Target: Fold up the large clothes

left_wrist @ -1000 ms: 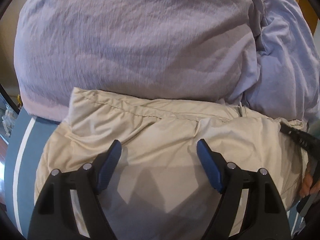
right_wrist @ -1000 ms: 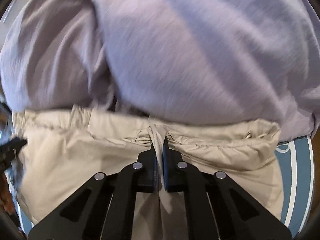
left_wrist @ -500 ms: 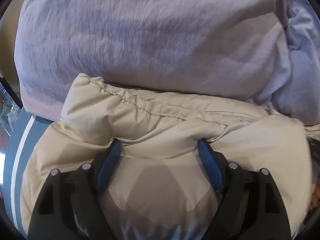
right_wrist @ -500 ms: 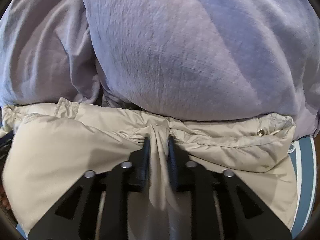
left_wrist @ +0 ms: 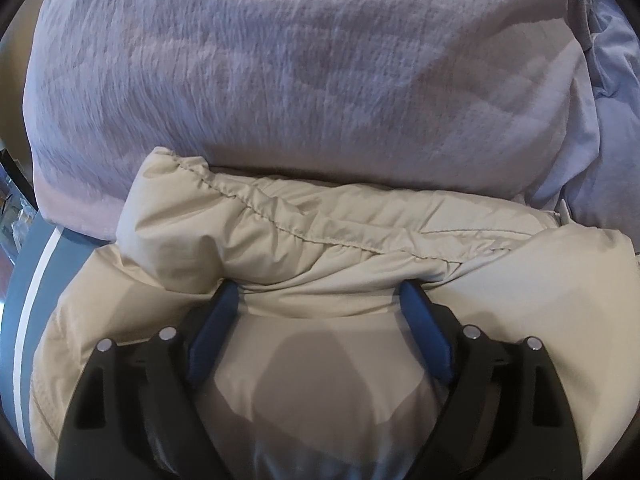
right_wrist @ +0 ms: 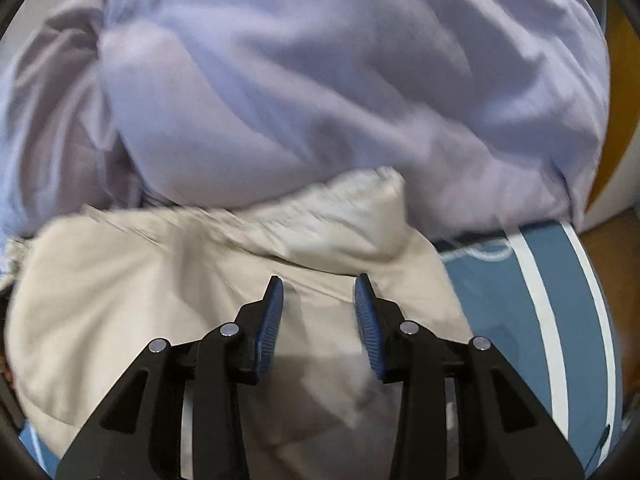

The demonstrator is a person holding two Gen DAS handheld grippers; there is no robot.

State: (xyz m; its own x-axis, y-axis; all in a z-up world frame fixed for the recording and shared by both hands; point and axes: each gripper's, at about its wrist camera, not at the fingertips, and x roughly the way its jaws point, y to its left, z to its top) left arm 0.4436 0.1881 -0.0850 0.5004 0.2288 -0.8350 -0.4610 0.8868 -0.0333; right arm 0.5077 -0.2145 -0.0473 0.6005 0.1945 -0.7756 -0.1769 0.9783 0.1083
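Left wrist view: beige padded jacket (left_wrist: 320, 240) folded on blue striped sheet (left_wrist: 36, 280), against lilac duvet (left_wrist: 300, 72); left gripper (left_wrist: 320, 300) spread, nosing beneath fold. Right gripper (right_wrist: 318, 300) parted, empty, likely for smoothing.

surface: a blue bed cover (right_wrist: 516, 304) with white stripes (right_wrist: 554, 332), seen at the right edge of the right wrist view and as a blue strip (left_wrist: 52, 256) with one white stripe at the left edge of the left wrist view.
on it, near side: a beige padded jacket (left_wrist: 320, 236), lying across the cover, its stitched edge bunched and folded back on itself.
on it, far side: a large lilac duvet (left_wrist: 280, 80), heaped, touching the jacket's far edge.
pattern: a white looped line (right_wrist: 480, 252) on the blue, just beside the jacket's corner.
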